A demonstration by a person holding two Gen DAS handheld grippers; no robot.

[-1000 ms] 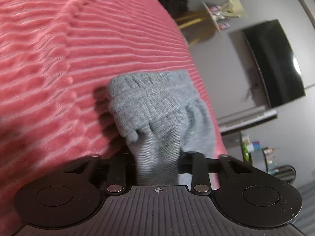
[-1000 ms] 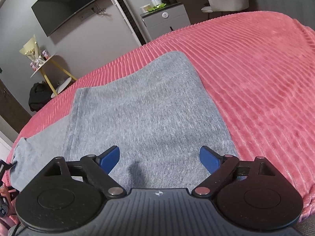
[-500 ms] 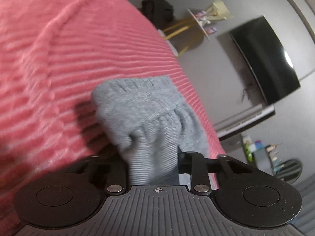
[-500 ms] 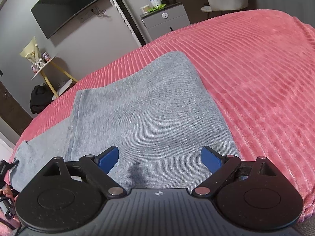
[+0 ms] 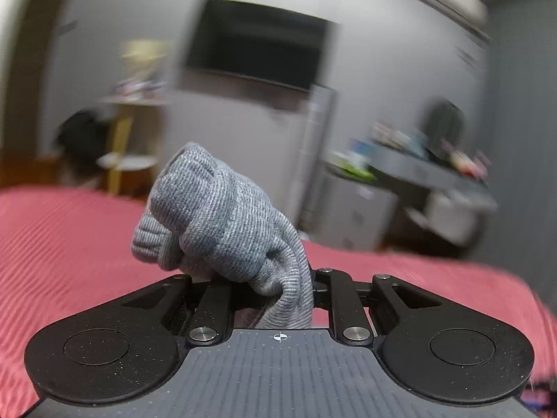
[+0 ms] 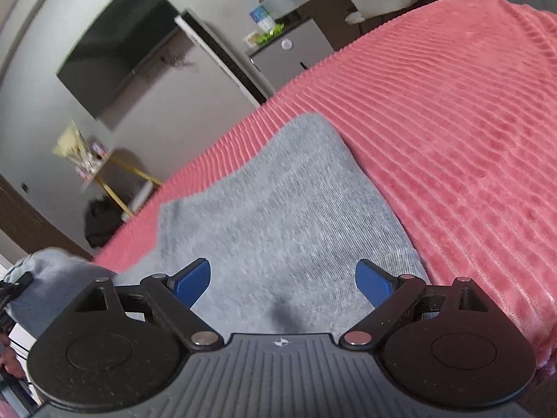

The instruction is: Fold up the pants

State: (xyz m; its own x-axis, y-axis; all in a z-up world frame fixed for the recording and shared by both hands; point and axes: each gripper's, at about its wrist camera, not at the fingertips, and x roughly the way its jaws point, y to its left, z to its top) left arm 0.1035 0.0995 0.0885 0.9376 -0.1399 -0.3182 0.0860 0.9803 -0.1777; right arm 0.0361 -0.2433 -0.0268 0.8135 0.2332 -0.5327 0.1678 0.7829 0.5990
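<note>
Grey knit pants [image 6: 278,216] lie spread on a pink ribbed bedspread [image 6: 470,139] in the right wrist view. My right gripper [image 6: 283,284] is open, its blue pads [image 6: 193,280] just above the near part of the pants, holding nothing. My left gripper [image 5: 269,296] is shut on the bunched cuff end of the pants [image 5: 216,216] and holds it raised above the bedspread [image 5: 52,244]; its fingertips are hidden by the cloth. The lifted end also shows at the far left of the right wrist view [image 6: 52,278].
A wall-mounted television [image 5: 254,41], a tall white appliance [image 5: 313,160] and a grey cabinet with small items [image 5: 400,174] stand beyond the bed. A yellow-legged side table [image 6: 101,170] and a dark bag [image 6: 101,223] stand at the left.
My left gripper has lifted the pant cuff off the bedspread and swung to face the room, with motion blur. My right gripper has tilted and stays open over the pants.
</note>
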